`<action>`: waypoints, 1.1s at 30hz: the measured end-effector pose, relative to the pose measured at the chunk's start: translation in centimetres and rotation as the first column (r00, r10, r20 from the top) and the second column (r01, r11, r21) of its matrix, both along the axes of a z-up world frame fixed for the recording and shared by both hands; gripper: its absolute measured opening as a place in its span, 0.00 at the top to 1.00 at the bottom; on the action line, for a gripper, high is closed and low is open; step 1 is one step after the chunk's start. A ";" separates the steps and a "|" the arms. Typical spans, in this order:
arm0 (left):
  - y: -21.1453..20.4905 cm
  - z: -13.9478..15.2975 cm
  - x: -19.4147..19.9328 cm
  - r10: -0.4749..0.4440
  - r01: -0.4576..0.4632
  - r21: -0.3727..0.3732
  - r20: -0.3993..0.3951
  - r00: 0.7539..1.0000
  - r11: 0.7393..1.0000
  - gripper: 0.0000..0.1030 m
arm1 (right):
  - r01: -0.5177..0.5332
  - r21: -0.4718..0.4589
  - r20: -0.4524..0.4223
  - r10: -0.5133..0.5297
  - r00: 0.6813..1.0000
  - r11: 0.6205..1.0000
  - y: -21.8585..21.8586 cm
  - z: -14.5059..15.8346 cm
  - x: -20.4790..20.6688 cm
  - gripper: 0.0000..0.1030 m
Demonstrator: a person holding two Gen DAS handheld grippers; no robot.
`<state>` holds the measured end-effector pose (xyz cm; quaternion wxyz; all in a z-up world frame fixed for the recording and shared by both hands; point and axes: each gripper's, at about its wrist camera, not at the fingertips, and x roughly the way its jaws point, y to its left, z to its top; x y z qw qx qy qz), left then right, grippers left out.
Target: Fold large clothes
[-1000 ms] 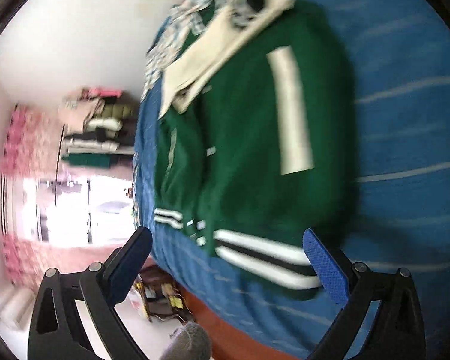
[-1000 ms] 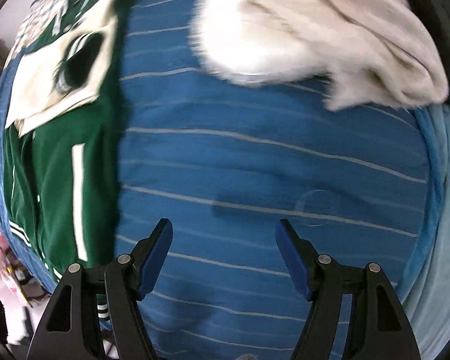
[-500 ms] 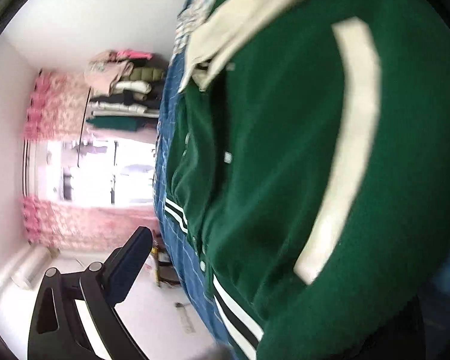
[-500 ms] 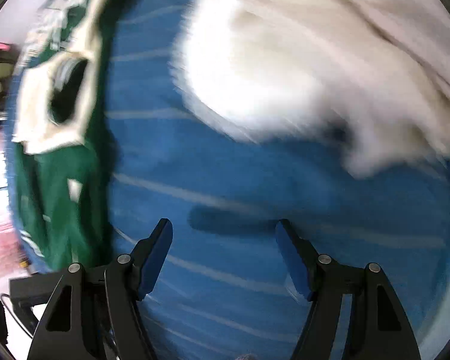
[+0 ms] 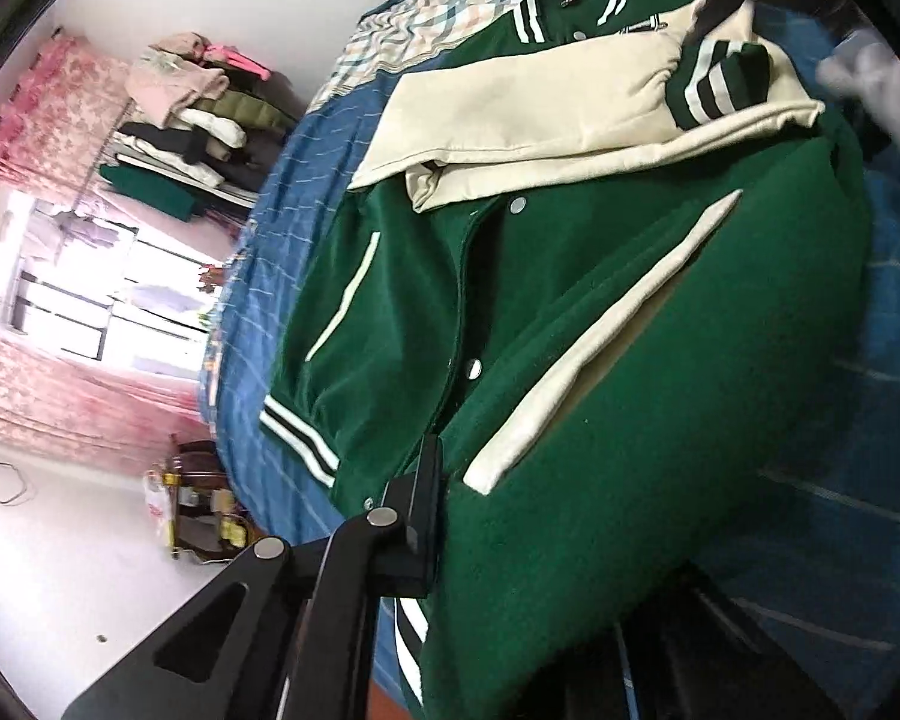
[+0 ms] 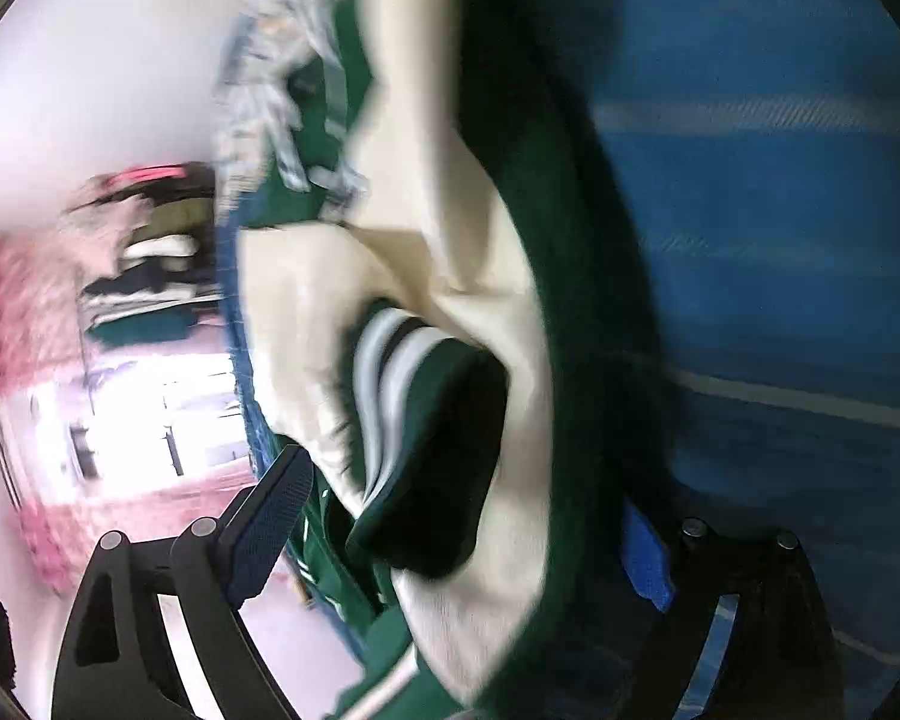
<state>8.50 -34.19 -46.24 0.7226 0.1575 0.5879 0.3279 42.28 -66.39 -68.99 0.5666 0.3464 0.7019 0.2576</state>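
Observation:
A green varsity jacket point(image 5: 600, 312) with cream sleeves point(image 5: 540, 114) and striped cuffs lies front up on a blue striped bed point(image 5: 282, 252). My left gripper point(image 5: 546, 546) is shut on the jacket's bottom hem; only its left finger point(image 5: 420, 516) shows, the other is under the cloth. In the right wrist view my right gripper point(image 6: 462, 534) is open, its fingers point(image 6: 270, 516) either side of the cream sleeve and its green striped cuff point(image 6: 426, 432), not closed on it. That view is blurred.
A plaid cloth point(image 5: 450, 18) lies at the head of the bed. A rack of folded clothes point(image 5: 192, 120) stands by a bright window with pink curtains point(image 5: 48, 360). A small stand with clutter point(image 5: 192, 504) is on the floor beside the bed.
My left gripper has moved in and shut on the jacket's hem. My right gripper has swung from the white cloth and bare bed over to the jacket's sleeve and stayed open.

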 end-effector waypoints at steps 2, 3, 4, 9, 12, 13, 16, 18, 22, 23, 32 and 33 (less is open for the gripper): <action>1.6 0.3 0.1 0.007 -0.006 -0.050 0.010 1.000 0.999 0.90 | -0.005 -0.076 0.018 0.006 1.000 0.997 1.7 0.5 0.0 0.62; 2.6 0.7 0.0 0.016 -0.014 -0.093 0.018 1.000 0.996 0.90 | 0.002 -0.084 0.031 0.001 1.000 0.996 2.2 1.2 -0.2 0.76; 3.7 1.2 0.0 0.021 -0.017 -0.133 0.024 1.000 0.991 0.90 | 0.010 -0.099 0.049 -0.005 0.999 0.995 2.5 2.3 -0.2 0.81; 9.9 4.1 -1.3 0.048 -0.017 -0.350 0.079 0.996 0.936 0.90 | 0.066 -0.151 0.131 -0.046 0.990 0.986 7.6 10.0 -1.4 0.84; 14.9 5.7 -1.8 0.078 -0.021 -0.438 0.111 0.991 0.899 0.86 | 0.060 -0.205 0.188 -0.020 0.982 0.977 12.3 15.2 -1.3 0.84; 17.6 6.4 -2.0 0.106 -0.036 -0.463 0.126 0.986 0.886 0.86 | 0.051 -0.227 0.203 -0.004 0.979 0.973 13.7 16.5 -1.0 0.84; 24.4 7.2 -2.1 0.185 -0.082 -0.532 0.144 0.972 0.843 0.86 | 0.000 -0.320 0.248 0.083 0.965 0.947 21.2 19.3 0.1 0.84; 27.9 6.5 -1.8 0.229 -0.112 -0.565 0.139 0.963 0.817 0.86 | -0.041 -0.387 0.243 0.145 0.959 0.921 27.2 19.5 1.2 0.84; 36.4 3.6 -1.6 0.359 -0.200 -0.670 0.107 0.927 0.715 0.86 | -0.130 -0.495 0.203 0.260 0.944 0.859 38.8 17.3 3.3 0.84; 38.0 3.0 -1.8 0.384 -0.216 -0.692 0.096 0.918 0.689 0.85 | -0.148 -0.520 0.185 0.279 0.942 0.841 41.2 16.1 3.5 0.84; 48.6 -1.8 -5.8 0.604 -0.350 -0.802 0.016 0.797 0.483 0.47 | -0.262 -0.610 0.082 0.388 0.918 0.748 52.6 7.9 4.1 0.53; 49.2 -1.4 -6.7 0.627 -0.357 -0.805 0.024 0.779 0.474 0.37 | -0.285 -0.552 0.091 0.396 0.914 0.783 52.5 8.2 4.1 0.42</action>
